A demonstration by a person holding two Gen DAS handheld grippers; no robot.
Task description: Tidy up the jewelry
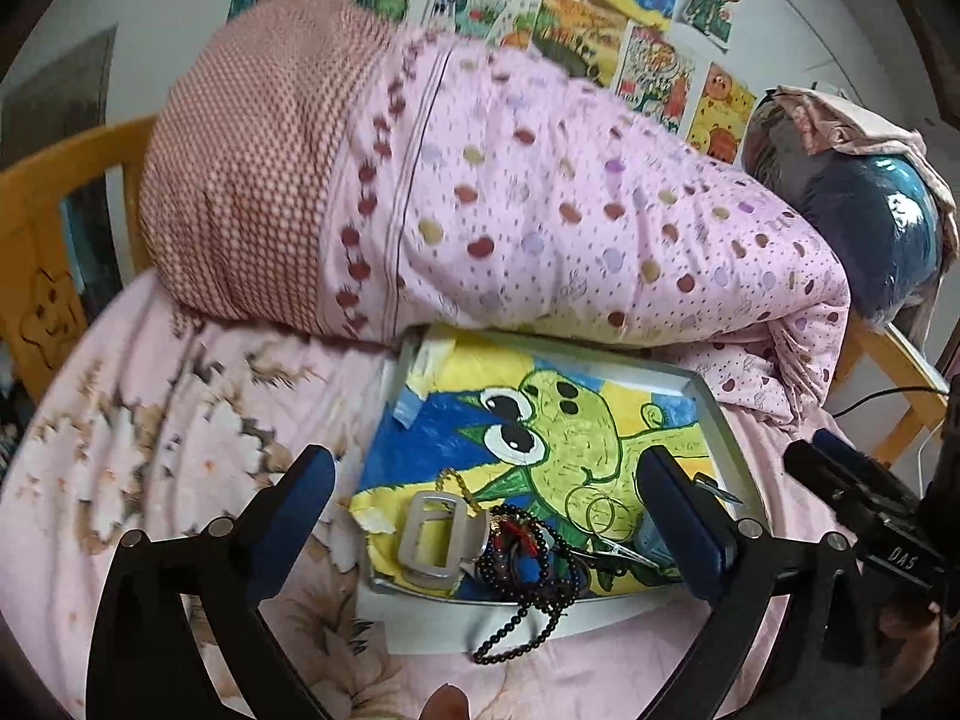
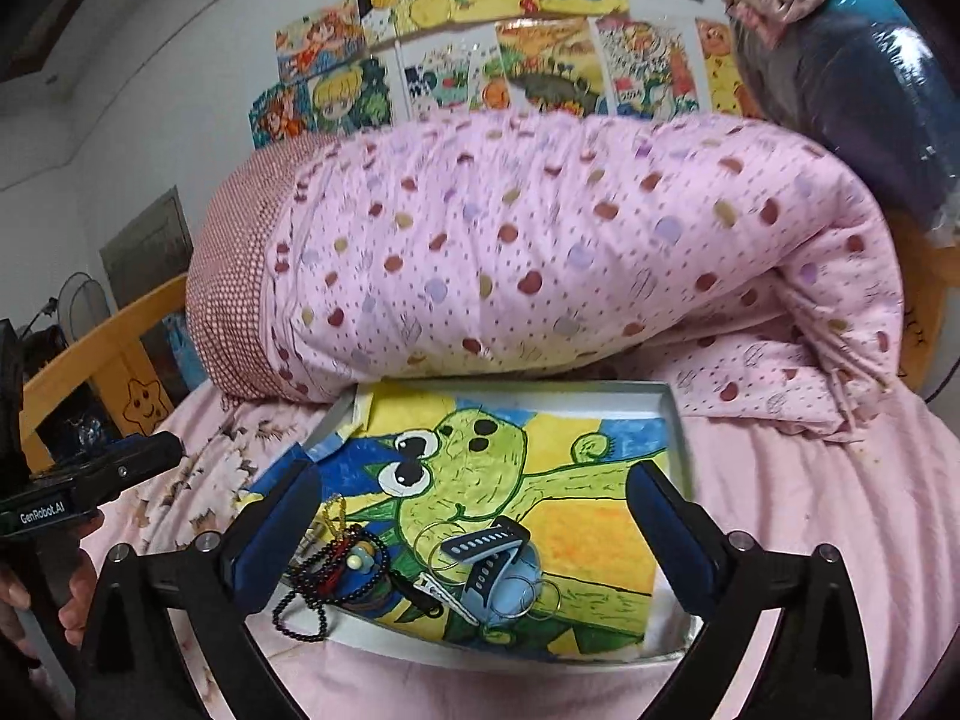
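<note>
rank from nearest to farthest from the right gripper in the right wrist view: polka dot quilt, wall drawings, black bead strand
1. black bead strand, on the tray's near left edge, by the right gripper
2. polka dot quilt, rolled behind the tray
3. wall drawings, farthest, above the quilt

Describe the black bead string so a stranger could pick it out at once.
Start at the shallow tray lined with a green cartoon-creature drawing, lying on the pink bed in front of the rolled polka-dot quilt. The jewelry is heaped at the tray's near edge; the black bead string is at that heap's left end. Unlike its neighbours, it spills over the tray's rim onto the bedsheet.
</note>
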